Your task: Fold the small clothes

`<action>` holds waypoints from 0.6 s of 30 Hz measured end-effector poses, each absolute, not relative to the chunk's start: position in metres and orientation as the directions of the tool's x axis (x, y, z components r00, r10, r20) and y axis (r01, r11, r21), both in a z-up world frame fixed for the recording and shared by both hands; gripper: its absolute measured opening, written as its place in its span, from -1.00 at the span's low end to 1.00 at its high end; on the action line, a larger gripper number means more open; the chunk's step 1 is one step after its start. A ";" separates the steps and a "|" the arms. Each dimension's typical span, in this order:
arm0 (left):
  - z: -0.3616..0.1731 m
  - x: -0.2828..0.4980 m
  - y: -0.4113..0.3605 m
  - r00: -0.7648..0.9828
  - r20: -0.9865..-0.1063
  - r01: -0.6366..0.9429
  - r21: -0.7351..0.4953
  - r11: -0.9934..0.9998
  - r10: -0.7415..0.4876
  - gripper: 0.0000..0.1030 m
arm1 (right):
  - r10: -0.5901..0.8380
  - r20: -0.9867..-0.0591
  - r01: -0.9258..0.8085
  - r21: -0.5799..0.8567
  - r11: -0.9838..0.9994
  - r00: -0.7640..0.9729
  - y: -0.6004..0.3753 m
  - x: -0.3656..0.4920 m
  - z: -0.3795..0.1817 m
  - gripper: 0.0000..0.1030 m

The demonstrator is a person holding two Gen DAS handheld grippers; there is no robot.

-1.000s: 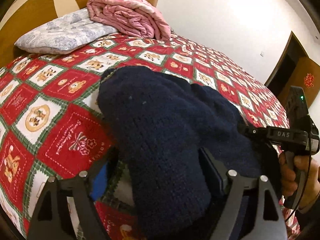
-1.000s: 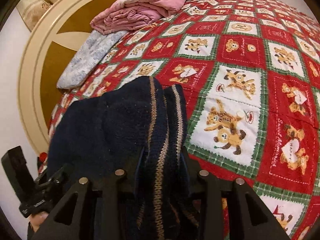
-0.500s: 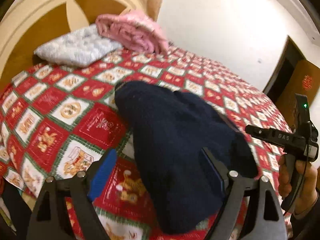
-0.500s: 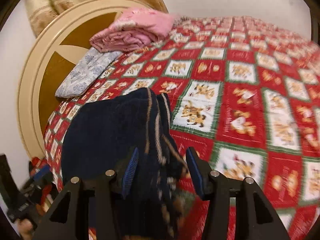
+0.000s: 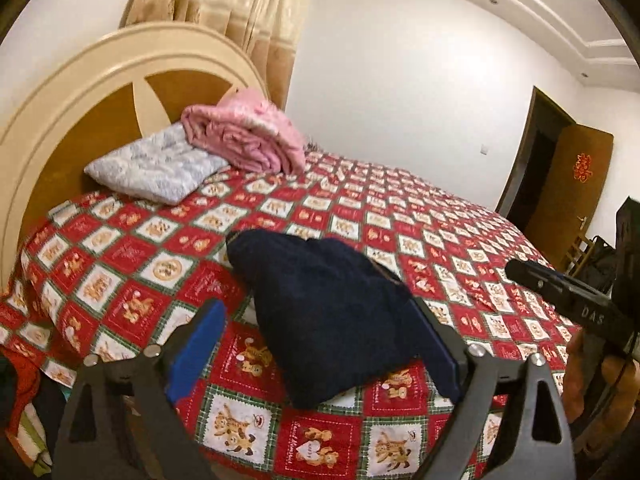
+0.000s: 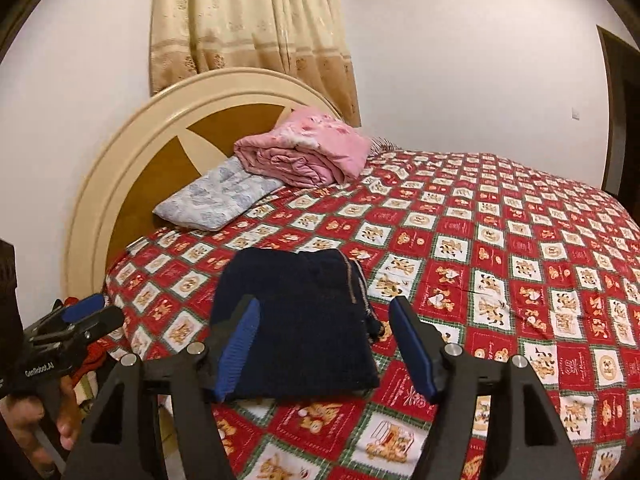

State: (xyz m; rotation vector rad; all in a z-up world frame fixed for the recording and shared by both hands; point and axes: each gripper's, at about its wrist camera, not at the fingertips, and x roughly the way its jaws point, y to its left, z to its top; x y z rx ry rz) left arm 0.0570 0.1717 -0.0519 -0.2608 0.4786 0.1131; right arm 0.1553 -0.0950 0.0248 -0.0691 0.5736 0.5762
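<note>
A folded navy knit garment [image 5: 320, 312] with tan stripes lies flat on the red teddy-bear bedspread [image 5: 132, 256] near the bed's front edge; it also shows in the right wrist view [image 6: 296, 320]. My left gripper [image 5: 316, 344] is open and empty, raised above and in front of the garment. My right gripper [image 6: 326, 344] is open and empty, also drawn back above it. Each gripper shows at the edge of the other's view: the right one [image 5: 568, 300], the left one [image 6: 76, 320].
A grey-white pillow [image 5: 156, 164] and a folded pink blanket [image 5: 244, 136] lie by the round headboard [image 5: 80, 80]. A curtain [image 6: 248, 20] hangs behind. A brown door [image 5: 568, 192] stands at the far right. Clothes hang off the bed's left corner [image 5: 20, 376].
Both grippers opened, let go of the navy garment and pulled back and up. The garment now rests folded on the bedspread.
</note>
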 end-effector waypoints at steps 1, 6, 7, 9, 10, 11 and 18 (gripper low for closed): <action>-0.050 0.055 0.170 0.885 -0.462 -0.168 -0.213 0.963 0.052 0.84 | 0.494 -0.531 -0.535 0.088 0.840 0.688 -0.094 0.150 0.026 0.33; -0.045 0.047 0.170 0.896 -0.442 -0.164 -0.231 0.959 0.047 0.88 | 0.494 -0.518 -0.538 0.076 0.840 0.698 -0.095 0.133 0.027 0.33; -0.045 0.046 0.170 0.897 -0.440 -0.166 -0.232 0.958 0.049 0.90 | 0.491 -0.516 -0.535 0.074 0.842 0.702 -0.096 0.131 0.027 0.33; -0.045 0.044 0.170 0.897 -0.439 -0.170 -0.228 0.959 0.054 0.90 | 0.488 -0.517 -0.533 0.070 0.843 0.703 -0.097 0.130 0.026 0.33; -0.045 0.044 0.170 0.897 -0.439 -0.174 -0.226 0.958 0.060 0.90 | 0.493 -0.517 -0.536 0.076 0.841 0.700 -0.098 0.130 0.025 0.33; -0.044 0.043 0.168 0.897 -0.438 -0.176 -0.222 0.959 0.064 0.90 | 0.495 -0.517 -0.536 0.080 0.841 0.699 -0.098 0.129 0.025 0.33; -0.043 0.042 0.166 0.897 -0.438 -0.171 -0.219 0.961 0.060 0.90 | 0.500 -0.514 -0.532 0.098 0.841 0.697 -0.102 0.126 0.024 0.33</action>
